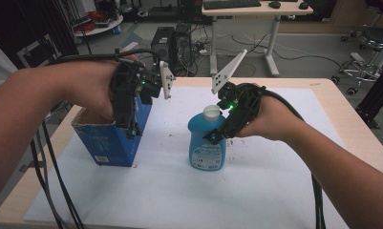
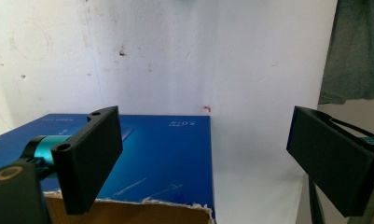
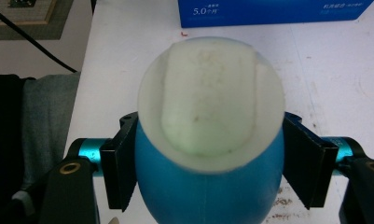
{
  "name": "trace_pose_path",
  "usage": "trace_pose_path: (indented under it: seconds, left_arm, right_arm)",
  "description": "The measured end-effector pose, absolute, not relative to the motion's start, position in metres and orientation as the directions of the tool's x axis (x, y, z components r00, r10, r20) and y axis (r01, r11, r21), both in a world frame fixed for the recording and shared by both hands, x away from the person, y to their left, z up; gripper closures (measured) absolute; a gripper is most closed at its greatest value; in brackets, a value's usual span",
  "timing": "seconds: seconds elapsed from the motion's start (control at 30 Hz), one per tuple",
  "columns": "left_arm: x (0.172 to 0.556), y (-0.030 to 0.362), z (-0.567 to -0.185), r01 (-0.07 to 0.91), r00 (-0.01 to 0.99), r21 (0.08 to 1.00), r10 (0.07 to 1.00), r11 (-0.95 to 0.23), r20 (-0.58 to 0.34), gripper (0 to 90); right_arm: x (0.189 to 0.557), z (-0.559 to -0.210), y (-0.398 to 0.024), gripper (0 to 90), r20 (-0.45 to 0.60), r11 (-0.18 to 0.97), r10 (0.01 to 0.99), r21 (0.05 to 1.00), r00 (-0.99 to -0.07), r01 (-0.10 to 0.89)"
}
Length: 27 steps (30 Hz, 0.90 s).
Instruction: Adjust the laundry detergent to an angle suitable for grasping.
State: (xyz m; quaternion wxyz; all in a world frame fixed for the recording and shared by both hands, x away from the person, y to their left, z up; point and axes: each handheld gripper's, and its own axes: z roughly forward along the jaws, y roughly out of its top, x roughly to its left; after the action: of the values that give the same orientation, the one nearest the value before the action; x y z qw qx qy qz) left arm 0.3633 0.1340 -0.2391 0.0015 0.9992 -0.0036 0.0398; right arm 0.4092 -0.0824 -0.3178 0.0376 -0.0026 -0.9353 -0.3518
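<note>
- My left gripper [image 1: 132, 102] hovers with its jaws spread wide, holding nothing, the torn-open blue box [image 1: 110, 140] directly below it.
- My right gripper [image 3: 208, 175] straddles the blue bottle [image 1: 207, 143] under its white cap [image 3: 210, 100]. The jaws look slightly apart from the sides; whether they press I can't tell.
- On the desk [image 1: 275, 191], I'd square up on the bottle before closing.

Dim high view — bright gripper views, the near cap [image 3: 211, 105] blurred
</note>
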Motion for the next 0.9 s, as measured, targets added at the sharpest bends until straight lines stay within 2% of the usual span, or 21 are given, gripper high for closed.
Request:
trace_pose_path:
  seconds: [0.2, 0.8, 0.87, 0.9]
  left_arm:
    - [0.364, 0.134, -0.239, -0.008, 0.997, 0.002, -0.008, -1.000, 0.083, 10.4]
    - [0.366, 0.133, -0.240, -0.009, 0.997, 0.000, -0.009, -1.000, 0.077, 10.4]
    - [0.367, 0.133, -0.240, -0.006, 0.997, -0.002, -0.006, -1.000, 0.075, 10.4]
    - [0.367, 0.134, -0.241, -0.004, 0.997, -0.002, -0.005, -1.000, 0.076, 10.4]
  right_arm:
    - [0.408, -0.316, -0.083, 22.6, 0.083, 0.747, -0.019, 0.663, -0.996, 0.041]
    - [0.410, -0.309, -0.095, 21.4, 0.097, 0.746, 0.015, 0.661, -0.995, 0.076]
    - [0.411, -0.309, -0.097, 11.9, 0.090, 0.744, 0.036, 0.662, -0.995, 0.087]
    - [0.412, -0.309, -0.097, 12.1, 0.085, 0.746, 0.054, 0.659, -0.995, 0.097]
